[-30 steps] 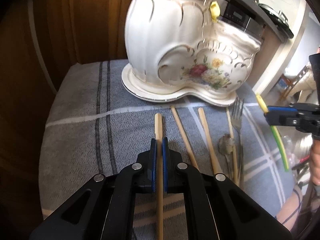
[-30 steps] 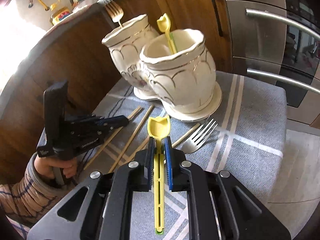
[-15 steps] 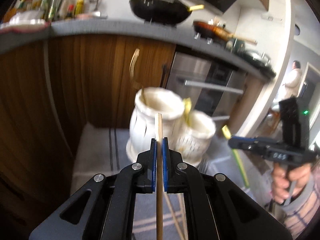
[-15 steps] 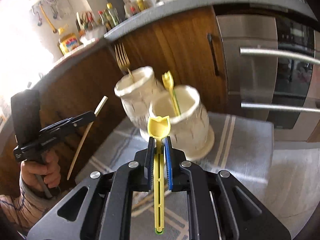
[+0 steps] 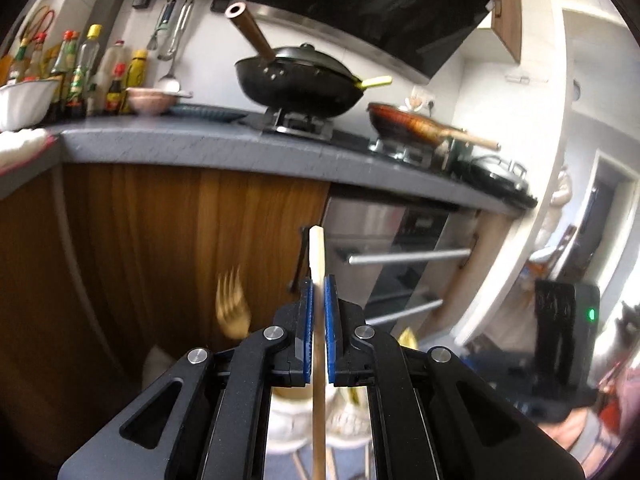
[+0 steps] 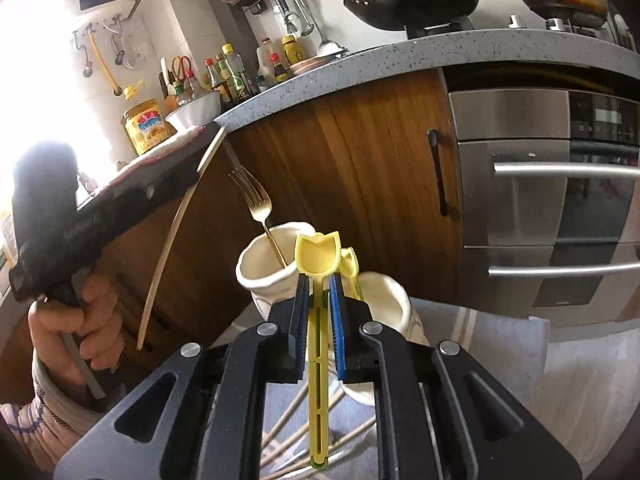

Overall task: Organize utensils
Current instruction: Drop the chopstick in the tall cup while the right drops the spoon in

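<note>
Sunlit kitchen: grey countertop [image 5: 224, 142], wooden cabinets [image 6: 360, 152], steel oven [image 6: 552, 200].

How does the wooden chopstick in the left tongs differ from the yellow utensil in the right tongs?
The chopstick is plain pale wood; the yellow utensil is bright plastic. The chopstick is a thin stick with a blunt tip; the yellow utensil has a scoop-shaped head and slotted handle. Both are clamped by blue pads and lifted.

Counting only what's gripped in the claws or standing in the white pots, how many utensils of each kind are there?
Pale wooden chopstick: 1
Yellow plastic tulip-tipped utensils: 2
Gold metal fork: 1
Total: 4
</note>
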Demonstrator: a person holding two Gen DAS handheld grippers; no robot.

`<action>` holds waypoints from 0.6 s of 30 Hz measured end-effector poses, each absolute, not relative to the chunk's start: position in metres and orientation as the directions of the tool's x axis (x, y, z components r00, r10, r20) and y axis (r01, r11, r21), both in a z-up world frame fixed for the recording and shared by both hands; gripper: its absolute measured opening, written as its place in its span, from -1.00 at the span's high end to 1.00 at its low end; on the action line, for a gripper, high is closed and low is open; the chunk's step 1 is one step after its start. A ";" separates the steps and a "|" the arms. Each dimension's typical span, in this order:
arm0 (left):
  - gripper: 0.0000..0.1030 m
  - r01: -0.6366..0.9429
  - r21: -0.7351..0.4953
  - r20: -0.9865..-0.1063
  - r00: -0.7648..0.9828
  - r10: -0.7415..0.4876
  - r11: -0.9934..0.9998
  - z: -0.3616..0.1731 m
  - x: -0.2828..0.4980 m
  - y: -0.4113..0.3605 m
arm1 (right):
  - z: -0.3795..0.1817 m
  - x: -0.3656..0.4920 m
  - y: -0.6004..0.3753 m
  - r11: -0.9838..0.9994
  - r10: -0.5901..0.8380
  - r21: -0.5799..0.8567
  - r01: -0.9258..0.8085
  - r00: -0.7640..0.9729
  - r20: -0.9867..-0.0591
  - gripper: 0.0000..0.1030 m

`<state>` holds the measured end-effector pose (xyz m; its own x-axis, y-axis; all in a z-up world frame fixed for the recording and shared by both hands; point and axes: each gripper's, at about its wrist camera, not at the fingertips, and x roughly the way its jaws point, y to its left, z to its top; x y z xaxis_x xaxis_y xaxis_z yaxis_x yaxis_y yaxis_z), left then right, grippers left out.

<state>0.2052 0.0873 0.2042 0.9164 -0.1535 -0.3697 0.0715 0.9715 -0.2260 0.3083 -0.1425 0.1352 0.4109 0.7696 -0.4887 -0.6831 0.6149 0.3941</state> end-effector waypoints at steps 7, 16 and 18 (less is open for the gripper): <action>0.89 0.062 -0.209 -0.321 0.938 -0.129 0.976 0.205 0.250 0.087 | 0.134 0.328 -0.134 0.605 0.784 0.416 -0.679 0.417 -0.460 0.80; 0.89 0.038 -0.220 -0.291 0.951 -0.103 0.975 0.197 0.289 0.096 | 0.123 0.350 -0.128 0.605 0.787 0.431 -0.669 0.419 -0.453 0.80; 0.89 0.040 -0.233 -0.279 0.954 -0.106 0.972 0.195 0.292 0.100 | 0.122 0.354 -0.129 0.606 0.788 0.435 -0.666 0.427 -0.444 0.80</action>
